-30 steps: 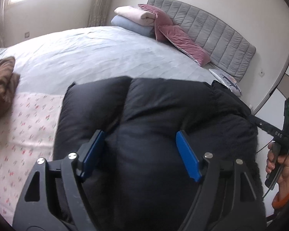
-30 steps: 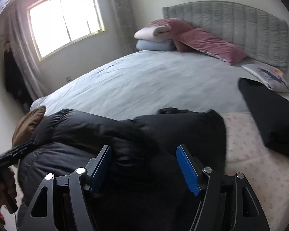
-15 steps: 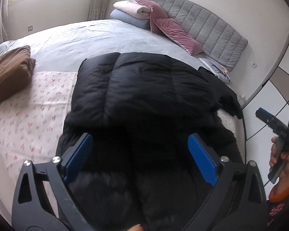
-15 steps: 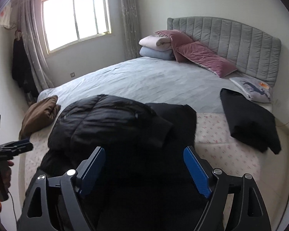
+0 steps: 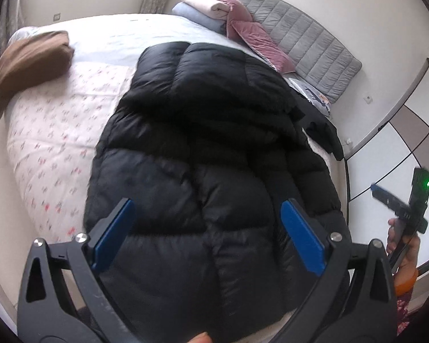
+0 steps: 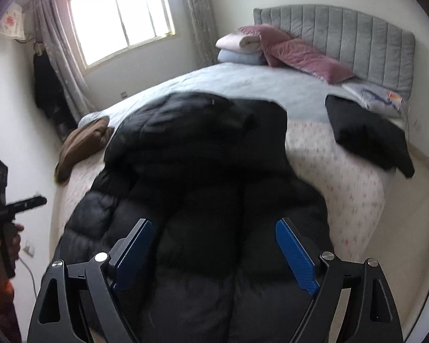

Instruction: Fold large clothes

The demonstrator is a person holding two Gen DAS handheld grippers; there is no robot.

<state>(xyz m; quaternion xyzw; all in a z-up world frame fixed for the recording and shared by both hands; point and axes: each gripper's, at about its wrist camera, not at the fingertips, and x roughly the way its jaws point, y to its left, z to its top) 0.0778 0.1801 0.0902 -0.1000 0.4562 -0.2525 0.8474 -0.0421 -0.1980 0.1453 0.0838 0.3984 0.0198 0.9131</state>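
Observation:
A large black puffer jacket (image 5: 211, 154) lies spread lengthwise on the bed's near end, its hem toward me; it also fills the right wrist view (image 6: 203, 177). My left gripper (image 5: 207, 235) is open and empty, held above the jacket's near hem. My right gripper (image 6: 214, 254) is open and empty too, also above the hem. The right gripper shows at the right edge of the left wrist view (image 5: 403, 205), in a hand, off the bed's side. The left gripper shows at the left edge of the right wrist view (image 6: 3, 205).
A floral sheet (image 5: 57, 143) covers the bed's near part. A brown folded garment (image 5: 28, 65) lies at the left edge. A black folded garment (image 6: 369, 131) lies at the right. Pink pillows (image 6: 303, 54) and folded blankets (image 6: 240, 48) sit by the grey headboard (image 6: 343, 34).
Both grippers have pulled back and up from the jacket and their jaws have widened. The jacket now lies released and spread on the bed.

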